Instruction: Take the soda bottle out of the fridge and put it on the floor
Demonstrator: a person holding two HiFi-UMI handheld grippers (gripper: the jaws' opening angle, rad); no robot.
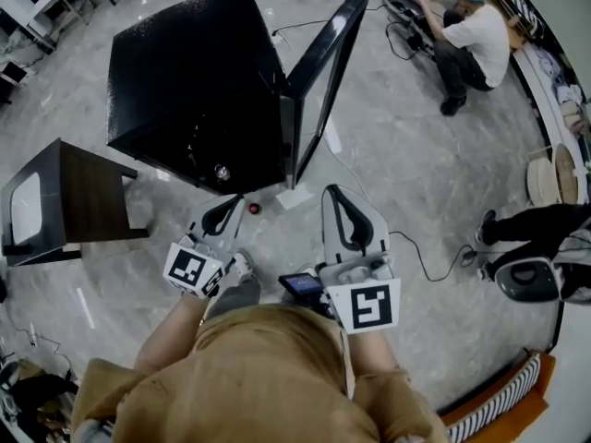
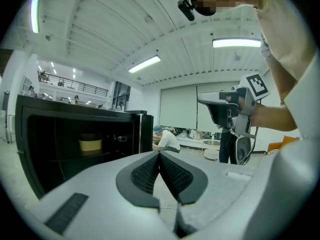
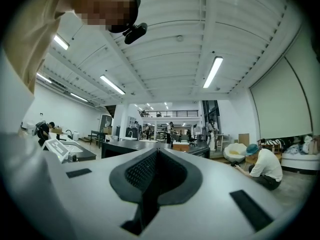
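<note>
The black fridge (image 1: 199, 90) stands on the floor with its door (image 1: 319, 81) swung open to the right. On the floor just in front of it sits a small red round cap (image 1: 254, 208), seen from above; it looks like the soda bottle's top, and the body under it is hidden. My left gripper (image 1: 242, 198) hangs shut and empty just left of that cap. The right gripper (image 1: 331, 190) is shut and empty too, further right, near the door's lower edge. In the left gripper view the pads (image 2: 150, 171) meet, and a yellowish tub (image 2: 90, 144) stands on a fridge shelf.
A dark side table (image 1: 69, 201) stands at the left. One person (image 1: 471, 40) crouches at the far right, and another person's legs (image 1: 531, 229) show at the right edge. A cable (image 1: 425, 264) runs across the marble floor. An orange striped seat (image 1: 503, 404) is at the bottom right.
</note>
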